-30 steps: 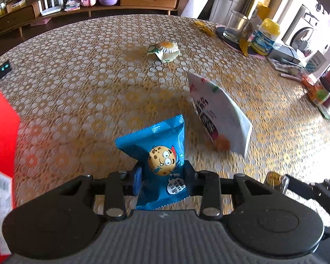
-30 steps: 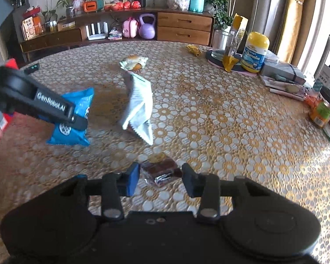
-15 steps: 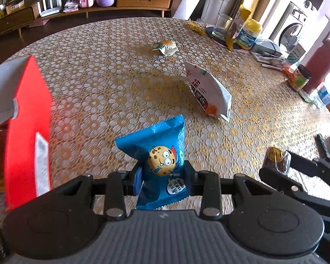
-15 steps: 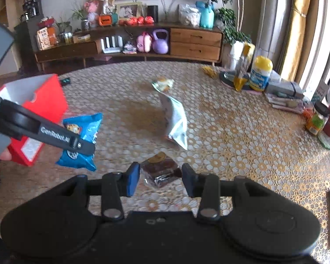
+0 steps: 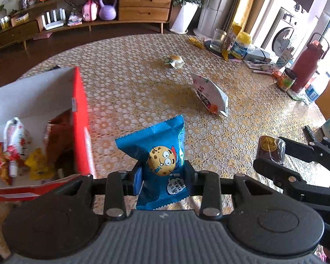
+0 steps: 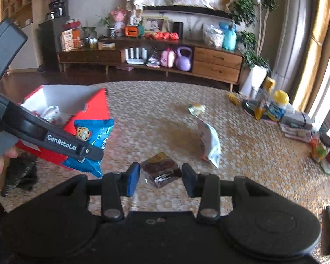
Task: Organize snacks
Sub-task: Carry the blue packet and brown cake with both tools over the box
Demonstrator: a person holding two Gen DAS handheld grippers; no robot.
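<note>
Sunlit living room, a low wooden sideboard along the far wall, and in front of it the round worktop [image 5: 125, 70] with its gold lace-pattern cloth, which is where I am working. My left tongs [image 5: 162, 173] are pinching the blue cookie packet [image 5: 160, 154] by its lower half, clear of the cloth, its long axis running up and away from the fingers. My right tongs [image 6: 161, 176] are pinching a small dark wrapped cake [image 6: 161, 169] across its width; it also shows in the left view [image 5: 270, 148] off to the right of the blue packet. The landmark for everything is the red box [image 5: 80, 118], open at the top with several snacks already lying inside. From the blue packet the box is to the left and just beside it, its nearest red wall close to the packet's left edge, so I judge the left hand is the nearer one and should go first: carry the packet leftward over that wall, then let it drop. The dark cake sits on the far side of the blue packet from the box, so the right hand has further to cross and would have to wait or pass behind the left tongs to avoid a clash. Well away from the box, toward the far right of the cloth, a white pouch [image 5: 210, 93] stands tilted, and beyond it a small wrapped bun [image 5: 176, 61] lies loose; both remain to be collected.
</note>
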